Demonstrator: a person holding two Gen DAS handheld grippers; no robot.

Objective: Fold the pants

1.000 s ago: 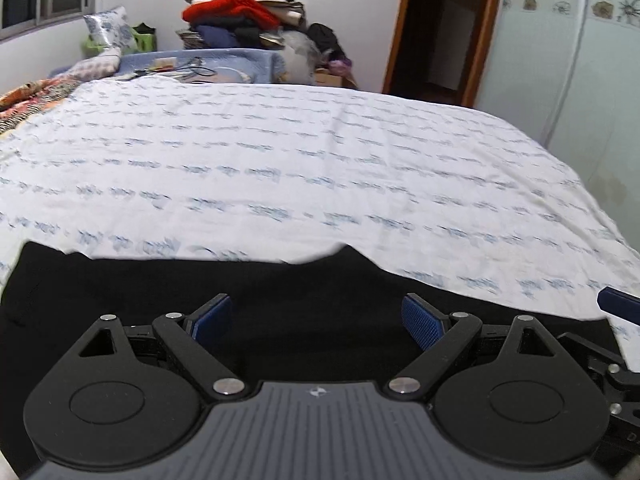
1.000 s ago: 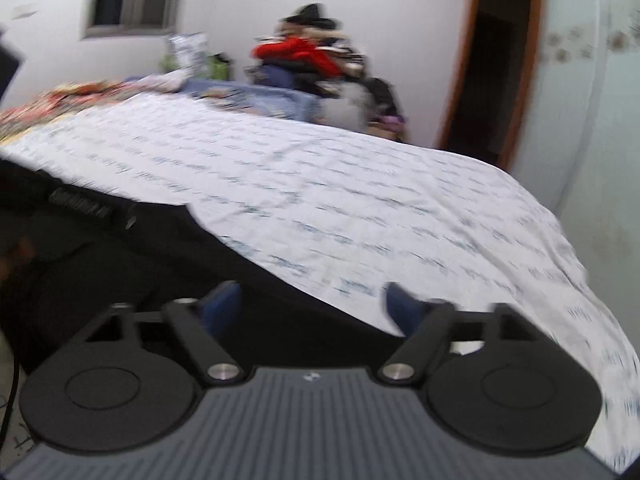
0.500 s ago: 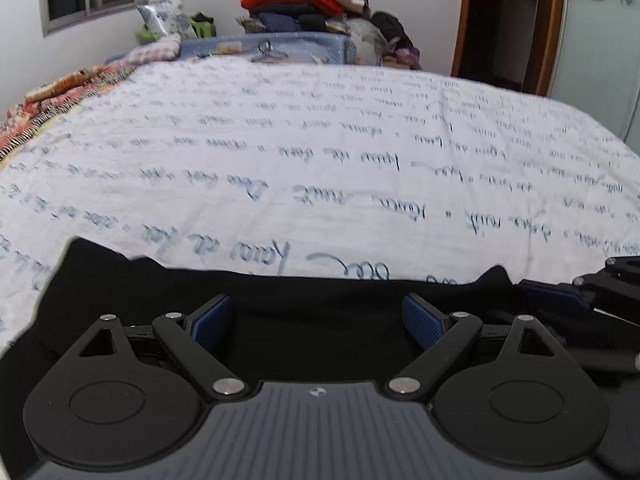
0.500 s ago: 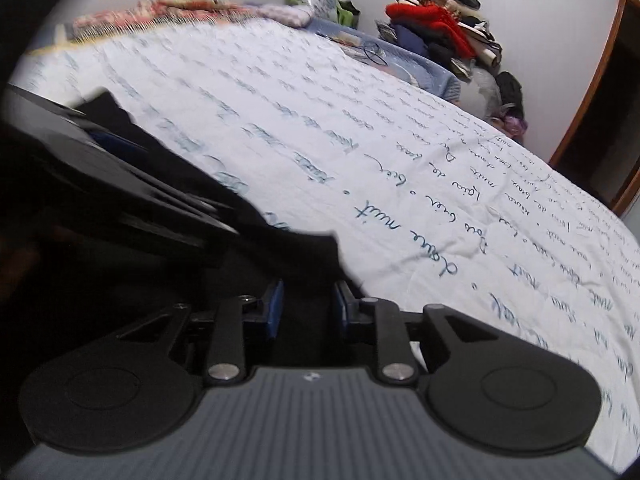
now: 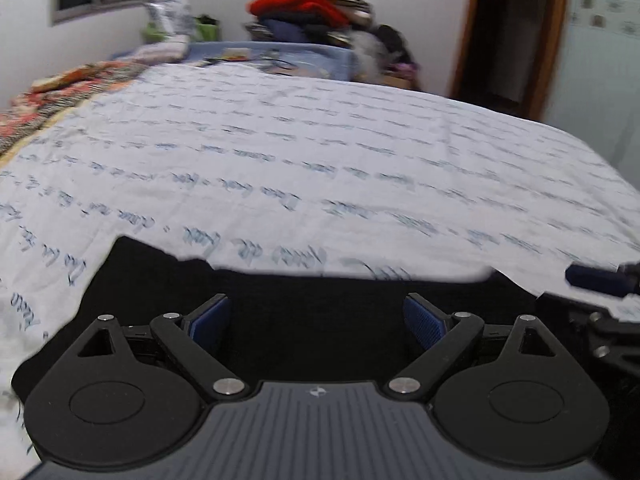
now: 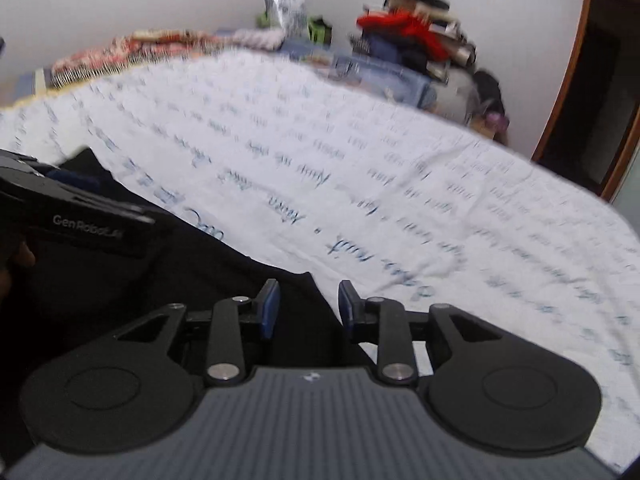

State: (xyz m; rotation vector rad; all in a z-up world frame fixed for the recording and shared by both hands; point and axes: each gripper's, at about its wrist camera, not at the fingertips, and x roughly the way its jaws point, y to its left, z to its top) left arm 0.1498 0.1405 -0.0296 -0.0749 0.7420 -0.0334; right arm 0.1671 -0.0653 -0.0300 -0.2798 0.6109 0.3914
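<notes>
the black pants point(image 5: 312, 312) are seen spread flat on the near part of a bed covered by a white sheet printed with blue handwriting point(image 5: 340, 168), their far edge forming an uneven dark line across the sheet. the left gripper point(image 5: 318, 320) is held low over the dark cloth with its blue-padded fingers point(image 5: 210, 318) set wide apart and nothing between them, so it is released. in the right wrist view the right gripper point(image 6: 308, 310) is found at the right-hand border of the pants point(image 6: 200, 280), where the black fabric meets the sheet point(image 6: 400, 184); its blue pads point(image 6: 270, 312) are drawn partway in but a clear gap is left between them, the cloth edge lying in and below that gap without being pinched. the left gripper's black body point(image 6: 76, 212) is visible at the left of that view, above the pants. at the far end of the bed a heap of clothes topped with a red garment point(image 5: 308, 4) is piled, and a dark wooden-framed doorway point(image 5: 508, 36) is seen to its right. both views are blurred.
</notes>
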